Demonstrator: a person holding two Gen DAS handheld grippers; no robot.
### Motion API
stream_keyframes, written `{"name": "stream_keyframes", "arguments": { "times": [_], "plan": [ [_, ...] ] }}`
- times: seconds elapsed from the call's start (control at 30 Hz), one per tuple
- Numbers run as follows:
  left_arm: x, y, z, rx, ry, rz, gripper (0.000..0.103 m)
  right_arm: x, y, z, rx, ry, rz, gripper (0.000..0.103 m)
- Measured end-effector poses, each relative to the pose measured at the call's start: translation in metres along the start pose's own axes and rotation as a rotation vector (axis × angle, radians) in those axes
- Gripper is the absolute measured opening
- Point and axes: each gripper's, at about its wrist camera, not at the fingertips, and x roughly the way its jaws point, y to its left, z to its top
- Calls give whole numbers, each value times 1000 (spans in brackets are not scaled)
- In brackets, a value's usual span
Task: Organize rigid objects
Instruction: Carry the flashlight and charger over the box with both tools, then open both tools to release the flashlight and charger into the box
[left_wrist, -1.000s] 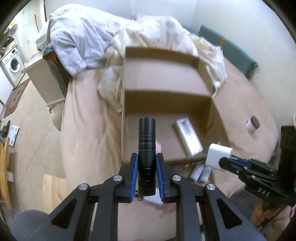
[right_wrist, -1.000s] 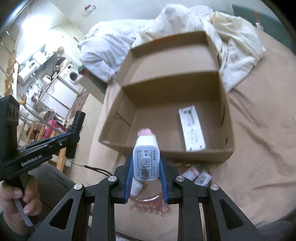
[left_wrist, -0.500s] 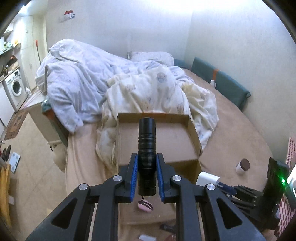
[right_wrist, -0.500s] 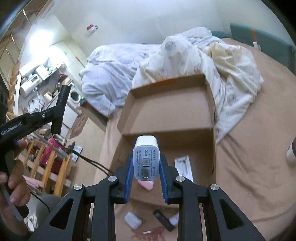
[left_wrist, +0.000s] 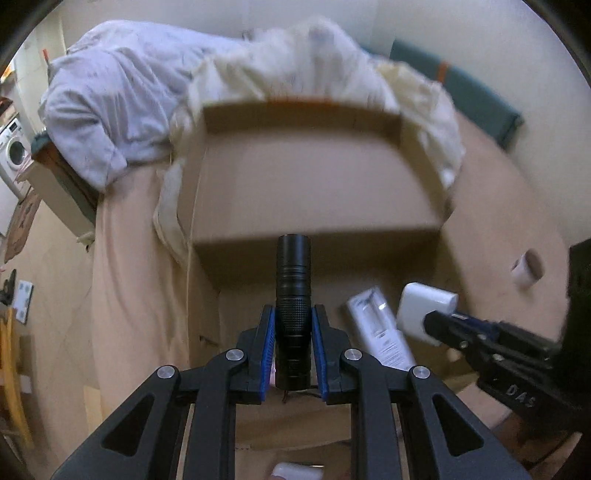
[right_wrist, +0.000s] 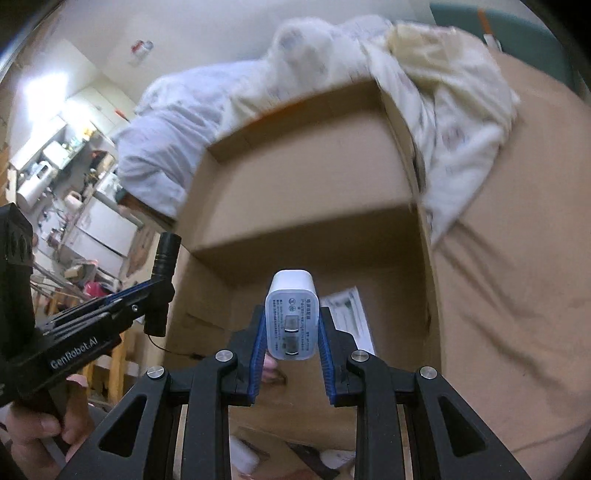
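Observation:
My left gripper (left_wrist: 293, 328) is shut on a black flashlight (left_wrist: 293, 306) that stands up between its blue pads, over the open cardboard box (left_wrist: 317, 192) on the bed. My right gripper (right_wrist: 291, 332) is shut on a white USB charger (right_wrist: 291, 317), also above the box (right_wrist: 306, 177). Each gripper shows in the other's view: the right one with the charger (left_wrist: 424, 314) at the lower right, the left one with the flashlight (right_wrist: 162, 280) at the left. A white flat package (left_wrist: 380, 332) lies on the box floor, and something pink (right_wrist: 271, 369) lies below the right gripper.
Rumpled white bedding (left_wrist: 147, 103) is heaped behind the box. A tape roll (left_wrist: 528, 267) lies on the tan sheet at the right. Small white and dark items (right_wrist: 314, 458) rest on the bed in front of the box. A washing machine (left_wrist: 14, 155) stands at the far left.
Both grippers have dropped forward toward the box, which now fills more of each view. The flashlight and the charger stay clamped as before.

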Motion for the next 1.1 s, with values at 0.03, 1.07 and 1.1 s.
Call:
{"name": "stream_keyframes", "arguments": {
  "times": [0.03,1.07,1.1],
  "plan": [
    [9,1,-4,4,14,10,17,6,-3,-4,0,14,-10,27],
    [66,-5,-42,71,120,95,59,67,15,-12,-109,171,-100,28],
    [64,-4,-41,64,118,91,73,61,17,-10,-117,144,-86,28]
  ]
}}
